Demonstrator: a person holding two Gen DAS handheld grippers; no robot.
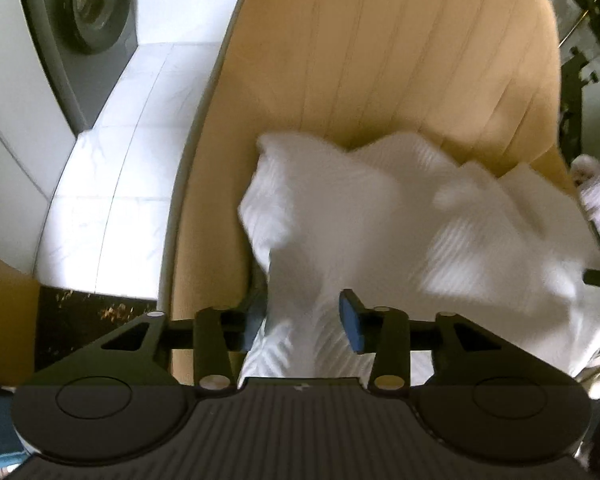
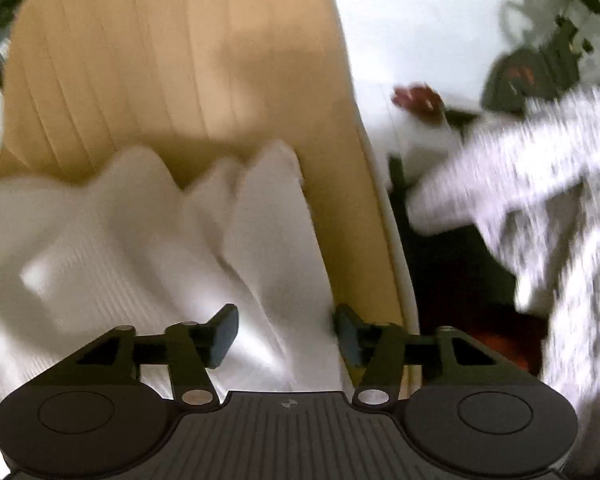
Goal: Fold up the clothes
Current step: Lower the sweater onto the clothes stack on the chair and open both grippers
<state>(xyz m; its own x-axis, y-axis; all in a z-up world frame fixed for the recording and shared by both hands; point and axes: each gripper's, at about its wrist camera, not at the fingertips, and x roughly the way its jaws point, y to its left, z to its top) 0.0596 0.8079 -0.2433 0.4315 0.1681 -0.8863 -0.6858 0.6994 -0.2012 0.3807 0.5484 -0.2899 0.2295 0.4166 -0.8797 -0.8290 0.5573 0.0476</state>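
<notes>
Blurred throughout. Left gripper (image 1: 306, 320) jaws apart, white garment (image 1: 380, 220) bunched between them, contact unclear. Garment lies rumpled across the table's (image 1: 340, 60) near edge. Right gripper (image 2: 286, 334) likewise apart, straddling cloth by the right edge. Patterned clothes (image 2: 540, 200) beyond.

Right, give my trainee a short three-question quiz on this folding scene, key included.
1. True or false: the white ribbed garment lies on a tan wooden table.
2. Which appliance stands on the floor beside the table, seen from the left wrist view? A) washing machine B) fridge C) oven
3. Fill in: the jaws of the left gripper and right gripper are both ____, with white fabric between them.

Key: 1 true; 2 A; 3 open
</notes>
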